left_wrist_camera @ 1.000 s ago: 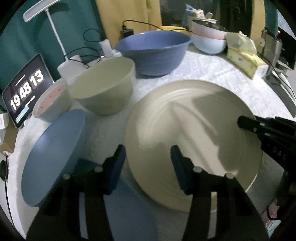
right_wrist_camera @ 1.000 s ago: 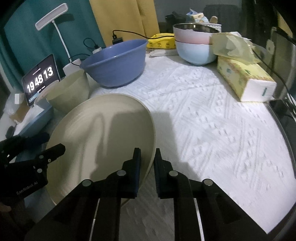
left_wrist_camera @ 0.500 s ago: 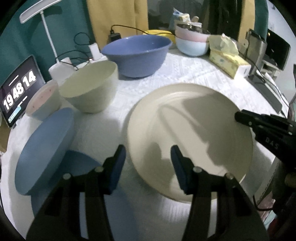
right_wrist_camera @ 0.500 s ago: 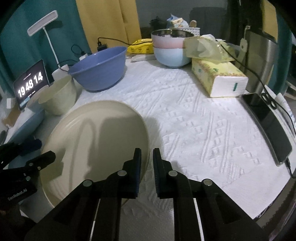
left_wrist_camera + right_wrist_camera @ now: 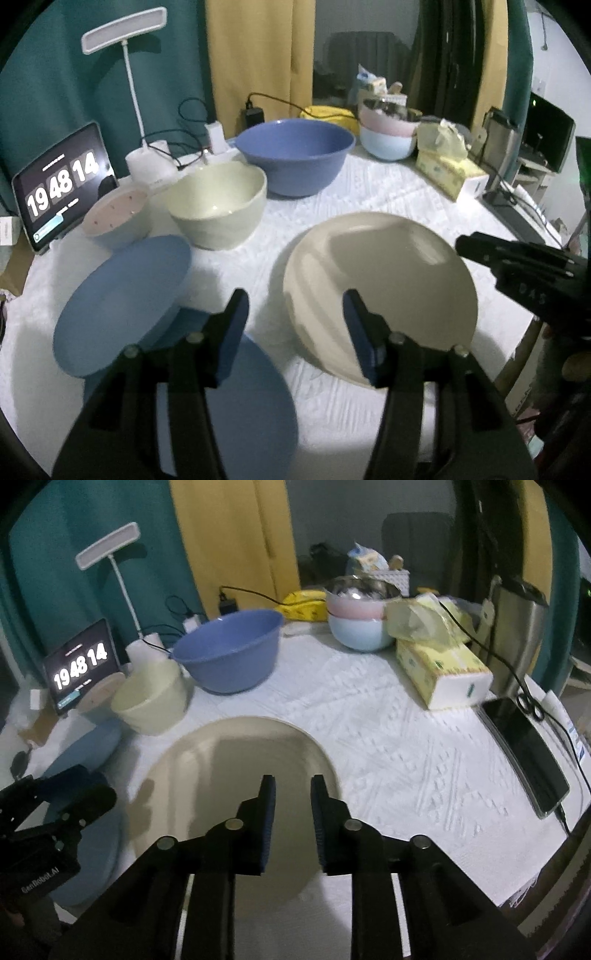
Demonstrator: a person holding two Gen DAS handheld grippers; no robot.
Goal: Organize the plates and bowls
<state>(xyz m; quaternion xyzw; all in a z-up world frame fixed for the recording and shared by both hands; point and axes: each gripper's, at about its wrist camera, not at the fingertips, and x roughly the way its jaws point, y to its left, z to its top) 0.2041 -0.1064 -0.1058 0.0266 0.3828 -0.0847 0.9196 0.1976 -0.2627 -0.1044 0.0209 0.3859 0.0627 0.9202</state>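
A large cream plate point(image 5: 380, 291) lies flat on the white tablecloth point(image 5: 369, 192); it also shows in the right wrist view point(image 5: 229, 771). My right gripper point(image 5: 291, 794) hovers above its near rim, jaws apart and empty. My left gripper point(image 5: 295, 317) is open and empty, above the gap between the cream plate and two blue plates, one tilted point(image 5: 122, 306) and one flat point(image 5: 229, 410). A cream bowl point(image 5: 218, 203), a pink-rimmed bowl point(image 5: 114, 218) and a big blue bowl point(image 5: 295, 158) stand behind.
Stacked pink and pale blue bowls point(image 5: 358, 624) stand at the back. A tissue box point(image 5: 439, 668), a phone point(image 5: 524, 757) and a steel flask point(image 5: 517, 627) sit at the right. A tablet clock point(image 5: 62, 184) and a desk lamp point(image 5: 125, 48) stand at the left.
My right gripper let go of the cream plate's rim and opened. The plate went from tilted to flat on the cloth. Both grippers drew back and rose.
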